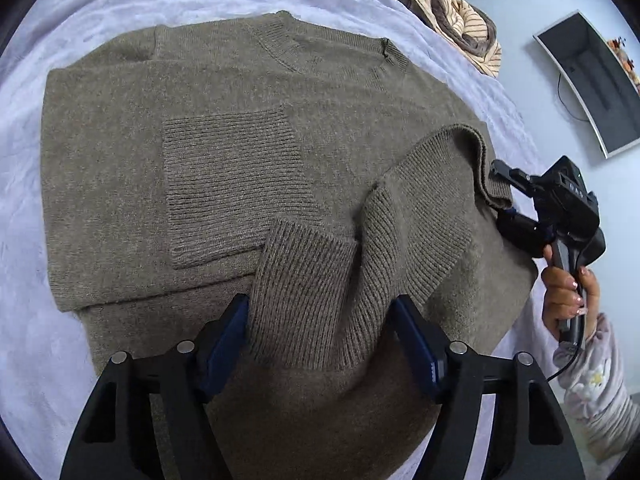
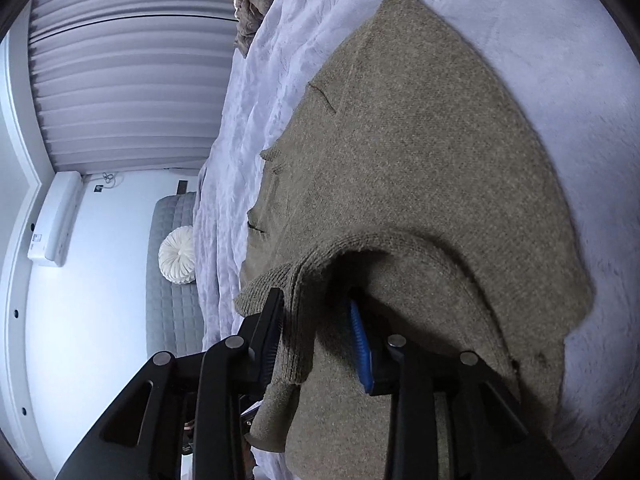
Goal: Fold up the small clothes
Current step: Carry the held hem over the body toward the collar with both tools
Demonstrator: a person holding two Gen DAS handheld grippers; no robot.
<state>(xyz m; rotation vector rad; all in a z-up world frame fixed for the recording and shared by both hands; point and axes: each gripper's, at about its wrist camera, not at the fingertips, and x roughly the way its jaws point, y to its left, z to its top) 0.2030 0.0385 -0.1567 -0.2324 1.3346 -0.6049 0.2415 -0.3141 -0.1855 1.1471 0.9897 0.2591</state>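
An olive-brown knit sweater (image 1: 224, 152) lies flat on the pale bed cover, its sleeves folded across the body and its ribbed hem (image 1: 312, 280) turned up in a loose fold. My left gripper (image 1: 320, 336) is open, its blue pads standing either side of that hem fold without pinching it. My right gripper (image 1: 502, 200) sits at the sweater's right edge, held by a hand. In the right wrist view the right gripper (image 2: 316, 332) is open too. A ribbed edge of the sweater (image 2: 296, 320) hangs between its fingers, against the left one and apart from the blue pad.
The bed cover (image 1: 60, 32) spreads wide around the sweater. A heap of striped and brown clothes (image 1: 452, 16) lies at the bed's far corner. Beside the bed are the floor, a grey mat with a white round cushion (image 2: 178, 254), and a curtain.
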